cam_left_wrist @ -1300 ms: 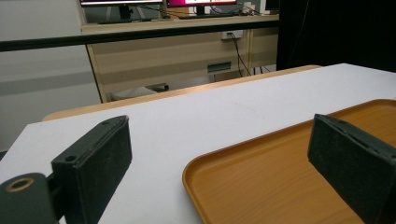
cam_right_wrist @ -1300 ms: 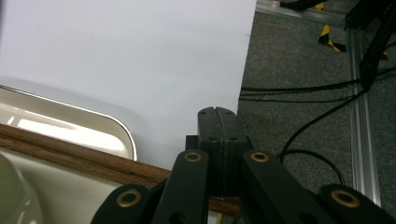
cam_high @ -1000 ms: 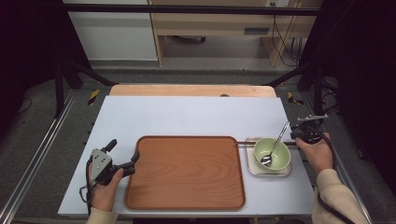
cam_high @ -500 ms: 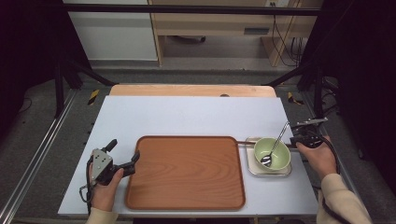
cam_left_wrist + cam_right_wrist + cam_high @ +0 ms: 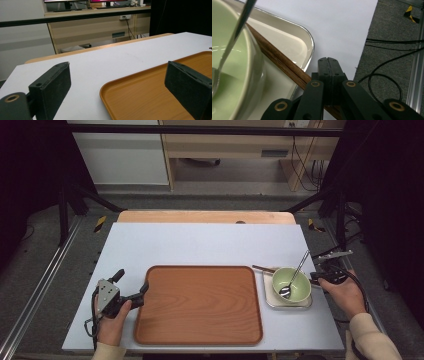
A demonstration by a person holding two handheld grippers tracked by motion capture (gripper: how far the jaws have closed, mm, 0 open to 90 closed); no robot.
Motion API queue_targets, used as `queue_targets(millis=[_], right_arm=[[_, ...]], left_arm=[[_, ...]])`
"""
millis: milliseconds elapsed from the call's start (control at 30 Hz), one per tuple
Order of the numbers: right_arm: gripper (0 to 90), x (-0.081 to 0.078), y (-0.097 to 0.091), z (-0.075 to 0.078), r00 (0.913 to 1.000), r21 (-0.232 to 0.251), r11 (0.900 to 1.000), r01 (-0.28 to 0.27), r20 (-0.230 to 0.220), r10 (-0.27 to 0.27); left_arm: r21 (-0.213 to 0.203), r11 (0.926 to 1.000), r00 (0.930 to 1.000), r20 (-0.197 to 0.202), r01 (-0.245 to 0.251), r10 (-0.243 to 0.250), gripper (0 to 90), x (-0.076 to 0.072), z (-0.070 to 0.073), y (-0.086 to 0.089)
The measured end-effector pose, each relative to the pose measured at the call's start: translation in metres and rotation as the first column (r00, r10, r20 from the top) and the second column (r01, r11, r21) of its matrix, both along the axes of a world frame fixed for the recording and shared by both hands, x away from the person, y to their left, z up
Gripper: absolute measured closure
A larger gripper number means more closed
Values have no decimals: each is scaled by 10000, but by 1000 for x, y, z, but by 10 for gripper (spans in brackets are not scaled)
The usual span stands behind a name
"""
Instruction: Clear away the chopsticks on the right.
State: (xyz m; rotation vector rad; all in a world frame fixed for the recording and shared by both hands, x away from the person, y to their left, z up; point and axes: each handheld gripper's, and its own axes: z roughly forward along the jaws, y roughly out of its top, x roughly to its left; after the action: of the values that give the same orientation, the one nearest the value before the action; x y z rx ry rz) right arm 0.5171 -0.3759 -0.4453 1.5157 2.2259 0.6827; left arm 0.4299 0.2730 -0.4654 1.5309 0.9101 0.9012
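A wide brown wooden tray [image 5: 200, 305] lies in the middle of the white table. My left gripper [image 5: 132, 281] rests at its left edge, open, with one jaw over the tray's [image 5: 155, 95] rim and nothing between the jaws [image 5: 117, 75]. At the right, a small metal tray [image 5: 290, 306] holds a pale green bowl [image 5: 300, 287] with a spoon [image 5: 297, 267] leaning in it, and brown chopsticks [image 5: 262, 268]. My right gripper [image 5: 312, 277] sits just right of that tray [image 5: 294, 37], its jaws [image 5: 328, 61] shut. The chopsticks [image 5: 279, 60] run beside the bowl [image 5: 227, 82] and pass under the gripper.
The white tabletop [image 5: 200, 245] is bare behind both trays, with a wooden strip [image 5: 205, 216] along its far edge. Black cables [image 5: 387, 57] and a metal rail [image 5: 417, 75] lie on the floor past the table's right edge.
The right gripper has shifted slightly toward the near side. The left gripper, the trays and the bowl have not moved.
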Motion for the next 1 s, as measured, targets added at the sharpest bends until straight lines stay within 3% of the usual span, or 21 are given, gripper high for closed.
queue_targets(millis=[567, 1000], right_arm=[[900, -8, 5, 1, 9994, 77, 9994, -326, -71, 327], [900, -9, 3, 1, 9996, 151, 9995, -266, -113, 268]], left_arm=[[29, 10000, 10000, -14, 30, -30, 64, 0, 0, -1], [30, 10000, 10000, -28, 42, -42, 64, 1, -1, -1]])
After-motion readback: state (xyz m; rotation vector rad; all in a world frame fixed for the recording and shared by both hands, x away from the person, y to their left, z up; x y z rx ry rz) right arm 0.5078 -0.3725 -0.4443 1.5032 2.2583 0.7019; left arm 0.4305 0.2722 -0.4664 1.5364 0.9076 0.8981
